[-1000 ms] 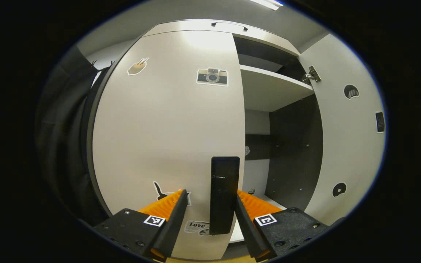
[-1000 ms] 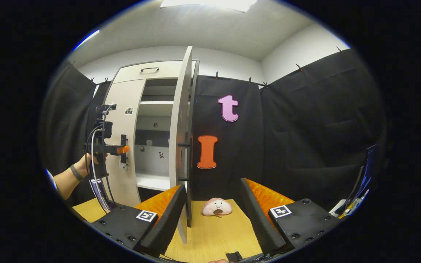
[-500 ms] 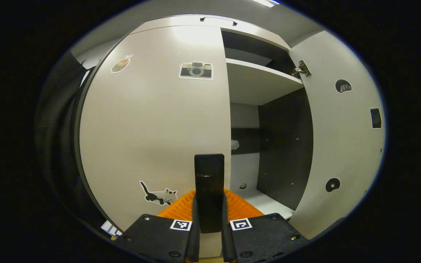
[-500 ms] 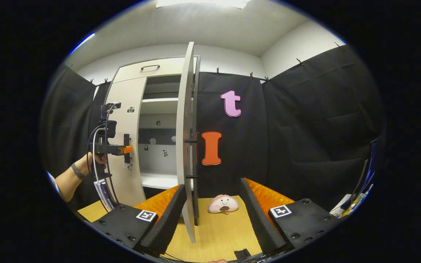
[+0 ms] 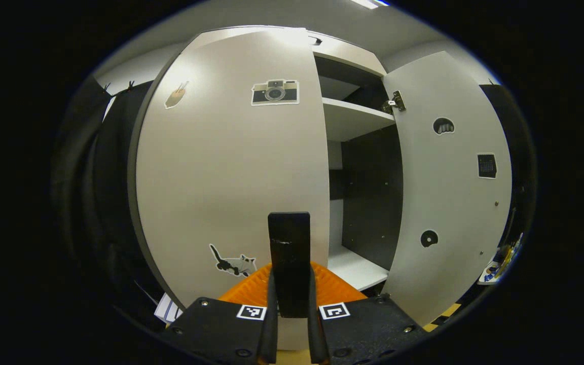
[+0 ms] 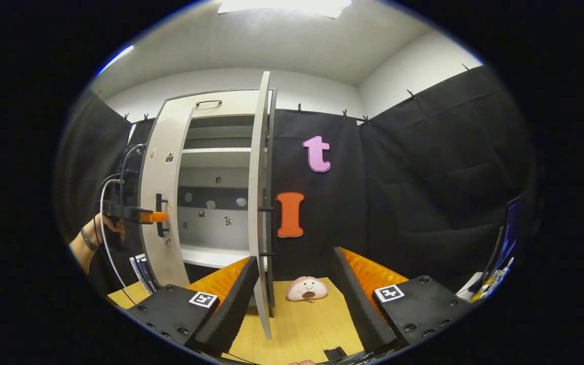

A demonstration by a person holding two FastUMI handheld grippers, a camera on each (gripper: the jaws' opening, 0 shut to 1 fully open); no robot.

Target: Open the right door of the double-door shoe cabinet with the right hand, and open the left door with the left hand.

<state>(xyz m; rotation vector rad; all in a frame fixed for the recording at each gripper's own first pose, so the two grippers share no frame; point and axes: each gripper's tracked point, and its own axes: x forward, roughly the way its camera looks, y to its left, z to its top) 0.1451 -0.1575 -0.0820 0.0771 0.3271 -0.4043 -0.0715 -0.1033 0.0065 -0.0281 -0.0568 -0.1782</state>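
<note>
In the left gripper view my left gripper (image 5: 290, 276) is shut on the black vertical handle (image 5: 289, 243) of the cabinet's left door (image 5: 231, 172), a pale panel with stickers. The right door (image 5: 449, 172) stands wide open beside it, baring a shelf (image 5: 355, 119). The right gripper view has the left door (image 6: 162, 192) swung partly outward, with a hand (image 6: 100, 227) holding the left gripper (image 6: 146, 217) on its handle. My right gripper (image 6: 294, 258) is open and holds nothing. The right door (image 6: 260, 203) stands edge-on just inside its left finger (image 6: 231, 299).
A pink plush toy (image 6: 306, 288) lies on the wooden surface (image 6: 297, 329) beyond the right gripper's fingers. Black cloth walls (image 6: 424, 177) close in the booth on the right. Some flat items (image 6: 141, 268) lean at the foot of the left door.
The left gripper went from open around the left door's handle to shut on it. The left door has since swung outward. The right gripper stayed open near the right door's edge.
</note>
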